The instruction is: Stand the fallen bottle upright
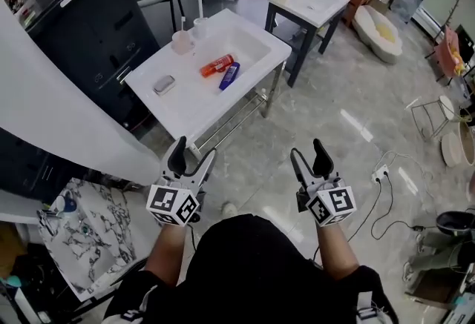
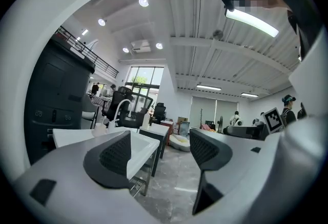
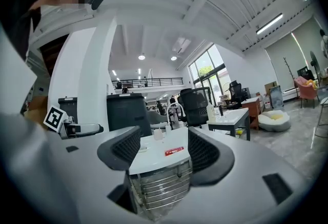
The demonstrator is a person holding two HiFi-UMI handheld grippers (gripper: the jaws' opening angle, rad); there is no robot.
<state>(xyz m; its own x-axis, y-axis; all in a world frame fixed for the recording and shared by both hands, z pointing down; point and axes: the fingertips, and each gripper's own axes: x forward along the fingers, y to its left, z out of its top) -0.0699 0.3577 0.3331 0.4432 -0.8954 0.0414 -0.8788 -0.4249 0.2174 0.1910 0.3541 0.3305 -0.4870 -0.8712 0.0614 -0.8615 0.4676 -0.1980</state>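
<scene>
Currently the orange bottle (image 1: pixel 217 65) lies flat, long axis left-to-right.

Two tools (image 1: pixel 194 150) (image 1: pixel 307 148), two white sinks (image 1: pixel 189 104) (image 1: pixel 320 5), two lying bottles (image 1: pixel 217 65) (image 1: pixel 229 75), one pink cup (image 1: pixel 182 41), one soap dish (image 1: pixel 164 84)

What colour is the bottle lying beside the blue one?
The bottle is orange-red; head view shows it best.
</scene>
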